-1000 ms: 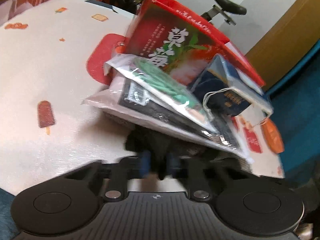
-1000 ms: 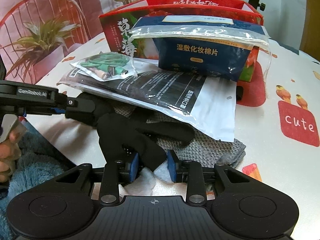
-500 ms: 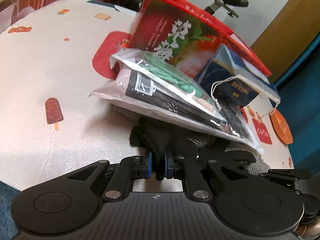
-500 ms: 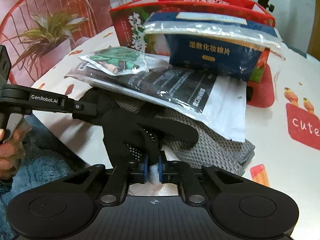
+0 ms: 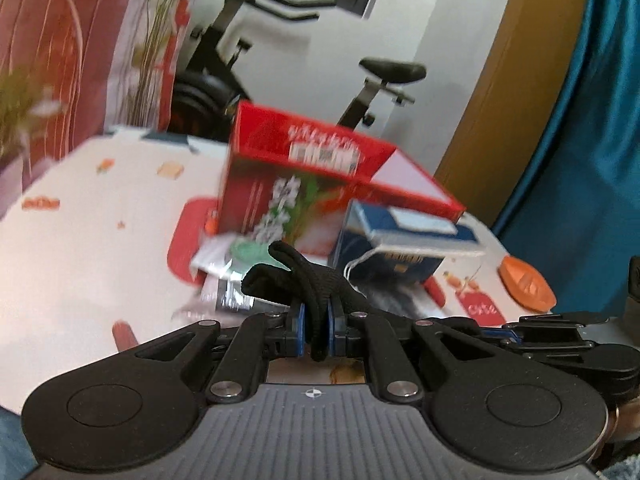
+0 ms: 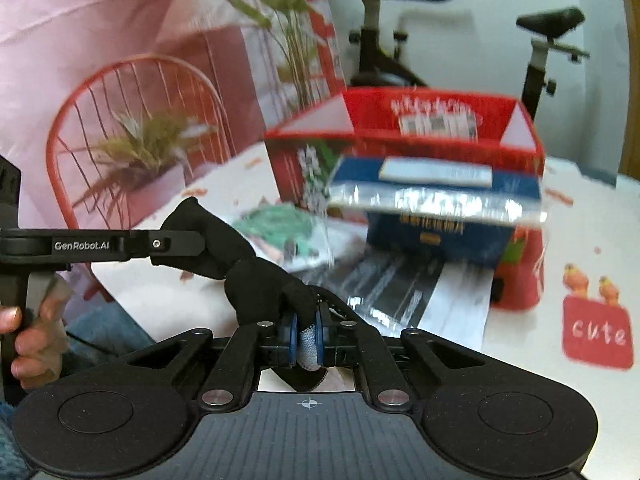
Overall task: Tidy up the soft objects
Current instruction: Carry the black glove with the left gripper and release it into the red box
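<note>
A black knit glove (image 5: 304,280) hangs lifted above the table, held at two places. My left gripper (image 5: 316,324) is shut on one part of it, the fabric pinched between the blue pads. My right gripper (image 6: 307,338) is shut on another part of the glove (image 6: 256,276), where a white lining shows between the pads. In the right wrist view the left gripper (image 6: 196,243) comes in from the left, with a hand on its grip. The right gripper (image 5: 496,330) shows at the right edge of the left wrist view.
Behind the glove stands an open red box (image 6: 404,128), with a blue pack in a zip bag (image 6: 436,208) leaning on it. A bag of green cable (image 6: 280,228) and a black-and-white pouch (image 6: 400,288) lie on the patterned table (image 5: 100,248). An orange object (image 5: 526,280) sits far right.
The right gripper closed on the glove. Both grippers then rose and tilted up, lifting the glove off the grey cloth and the table; the pile now sits lower in both views.
</note>
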The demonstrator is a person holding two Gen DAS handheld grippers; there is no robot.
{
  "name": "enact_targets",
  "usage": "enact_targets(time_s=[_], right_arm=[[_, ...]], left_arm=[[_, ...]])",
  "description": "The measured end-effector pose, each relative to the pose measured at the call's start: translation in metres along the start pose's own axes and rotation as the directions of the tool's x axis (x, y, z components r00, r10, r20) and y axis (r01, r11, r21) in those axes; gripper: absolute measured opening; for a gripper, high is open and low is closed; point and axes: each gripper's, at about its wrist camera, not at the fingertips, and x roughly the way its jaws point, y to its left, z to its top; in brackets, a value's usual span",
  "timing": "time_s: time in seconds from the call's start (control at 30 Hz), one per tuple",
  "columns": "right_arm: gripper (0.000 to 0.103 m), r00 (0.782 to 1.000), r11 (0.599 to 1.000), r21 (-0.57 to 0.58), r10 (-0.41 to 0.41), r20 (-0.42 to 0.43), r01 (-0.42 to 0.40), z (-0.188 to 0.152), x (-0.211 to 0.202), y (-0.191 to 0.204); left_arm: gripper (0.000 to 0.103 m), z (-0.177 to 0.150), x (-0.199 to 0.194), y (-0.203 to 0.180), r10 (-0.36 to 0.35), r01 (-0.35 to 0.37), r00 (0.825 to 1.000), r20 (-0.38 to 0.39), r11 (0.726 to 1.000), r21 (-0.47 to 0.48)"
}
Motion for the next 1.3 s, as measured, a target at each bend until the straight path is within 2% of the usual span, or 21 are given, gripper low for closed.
enact_targets(time_s=[0.3, 0.43, 0.7, 0.83, 0.97, 1.1, 1.3], right_arm=[[0.008, 0.994, 1.000, -0.019, -0.003, 0.111, 0.005, 0.029, -0.023, -0.001], [0.008, 0.988, 1.000, -0.028, 0.012, 0.156, -0.007, 0.048, -0.031, -0.004], [0.008, 0.980, 0.998, -0.057, -0.018, 0.198, 0.030, 0.104, -0.028, -0.019], [0.008, 0.977, 0.990, -0.111, -0.062, 0.205, 0.087, 0.136, -0.020, -0.025], [0.008, 0.972, 0.979, -0.150, -0.102, 0.211, 0.135, 0.167, -0.006, -0.035], [0.008, 0.974, 0.977, -0.143, -0.130, 0.184, 0.158, 0.191, 0.017, -0.056], [0.008, 0.981, 0.980, -0.118, -0.145, 0.129, 0.160, 0.202, 0.065, -0.086]], left_arm=[[0.011, 0.021, -0.014, -0.006, -0.008, 0.008, 0.996, 0.094, 1.000, 0.001], [0.011, 0.036, -0.021, -0.014, -0.010, 0.004, 0.988, 0.154, 0.999, 0.040], [0.011, 0.078, -0.002, -0.023, -0.037, 0.021, 0.979, 0.200, 0.996, 0.081], [0.011, 0.106, 0.017, -0.022, -0.067, 0.057, 0.979, 0.190, 0.997, 0.060], [0.011, 0.133, 0.043, -0.025, -0.066, 0.052, 0.981, 0.184, 0.996, 0.076], [0.011, 0.150, 0.073, -0.027, -0.050, 0.037, 0.990, 0.132, 0.994, 0.098], [0.011, 0.164, 0.118, -0.014, -0.026, 0.023, 0.999, 0.039, 0.996, 0.084]])
